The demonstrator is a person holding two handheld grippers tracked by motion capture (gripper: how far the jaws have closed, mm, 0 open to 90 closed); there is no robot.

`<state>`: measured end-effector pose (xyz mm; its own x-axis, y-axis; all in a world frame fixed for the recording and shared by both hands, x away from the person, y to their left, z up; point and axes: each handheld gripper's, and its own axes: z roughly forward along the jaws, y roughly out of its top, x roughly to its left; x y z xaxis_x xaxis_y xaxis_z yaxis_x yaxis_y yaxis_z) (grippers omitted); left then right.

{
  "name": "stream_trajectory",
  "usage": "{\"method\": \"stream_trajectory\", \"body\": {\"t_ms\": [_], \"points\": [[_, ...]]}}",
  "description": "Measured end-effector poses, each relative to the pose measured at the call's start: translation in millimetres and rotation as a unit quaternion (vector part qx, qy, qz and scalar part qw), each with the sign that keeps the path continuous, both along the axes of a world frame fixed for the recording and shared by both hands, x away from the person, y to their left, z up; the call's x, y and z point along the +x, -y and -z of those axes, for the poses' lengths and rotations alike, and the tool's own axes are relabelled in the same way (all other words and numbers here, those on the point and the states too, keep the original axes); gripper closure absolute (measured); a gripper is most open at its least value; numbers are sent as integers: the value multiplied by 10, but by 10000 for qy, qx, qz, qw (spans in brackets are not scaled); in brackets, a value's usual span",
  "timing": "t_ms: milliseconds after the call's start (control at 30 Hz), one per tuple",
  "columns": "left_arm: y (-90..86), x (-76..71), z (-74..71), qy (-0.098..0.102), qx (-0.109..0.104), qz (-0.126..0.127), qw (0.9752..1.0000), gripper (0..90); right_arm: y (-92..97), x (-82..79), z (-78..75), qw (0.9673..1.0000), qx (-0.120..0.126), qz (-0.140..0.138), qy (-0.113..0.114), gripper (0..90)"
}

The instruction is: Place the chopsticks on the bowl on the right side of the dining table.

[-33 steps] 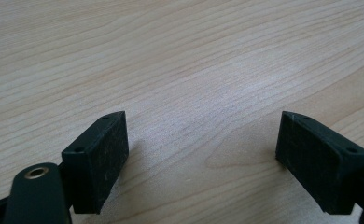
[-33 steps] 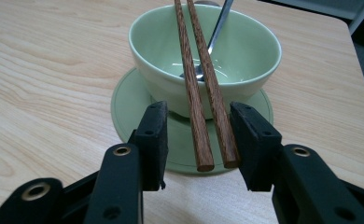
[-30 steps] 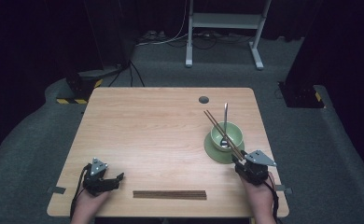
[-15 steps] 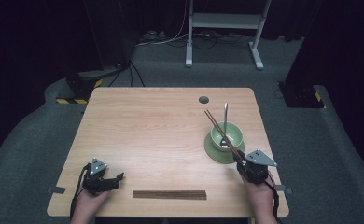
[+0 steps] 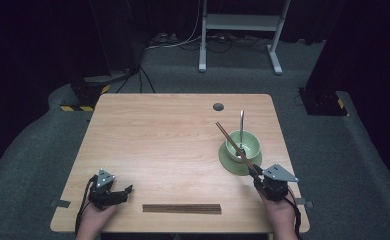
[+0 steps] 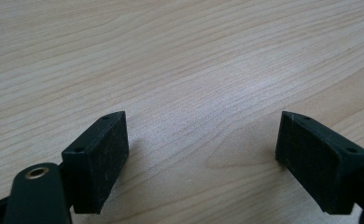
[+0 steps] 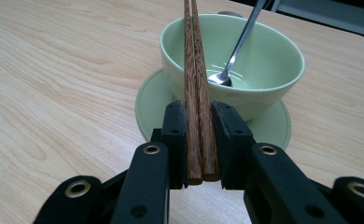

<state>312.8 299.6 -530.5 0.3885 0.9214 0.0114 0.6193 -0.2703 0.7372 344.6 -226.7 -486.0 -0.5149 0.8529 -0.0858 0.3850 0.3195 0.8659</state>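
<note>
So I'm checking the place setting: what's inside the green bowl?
Inside the green bowl a metal spoon leans on the far rim. The chopsticks, clamped in the right gripper, hide part of the near wall. Otherwise the bowl looks empty.

Wooden table (image 5: 173,145), dark strip (image 5: 181,208) near front edge, grey floor (image 5: 43,145)

Recording booth in a lab or studio, not a home

A lone wooden table (image 5: 173,145) with a cable hole (image 5: 218,106) stood on grey carpet (image 5: 333,165), walled by black curtains (image 5: 38,45); at twelve o'clock were a white metal stand (image 5: 240,30) and loose cables (image 5: 173,42), at ten o'clock a hazard-striped base (image 5: 85,95).
</note>
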Motion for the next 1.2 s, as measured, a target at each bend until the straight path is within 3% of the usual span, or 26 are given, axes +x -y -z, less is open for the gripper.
{"method": "stream_trajectory", "body": {"t_ms": [333, 867, 1200], "points": [[25, -28, -3, 94, 126, 4, 9999, 171, 1, -2, 15, 9999, 38, -77, -82, 758], [0, 22, -2, -85, -14, 58, 9999, 138, -9, 27, 14, 10000, -2, -22, -60, 678], [96, 135, -47, -295, -14, 99, 9995, 101, 9, 9, 7, 10000, -67, 32, -24, 633]]}}
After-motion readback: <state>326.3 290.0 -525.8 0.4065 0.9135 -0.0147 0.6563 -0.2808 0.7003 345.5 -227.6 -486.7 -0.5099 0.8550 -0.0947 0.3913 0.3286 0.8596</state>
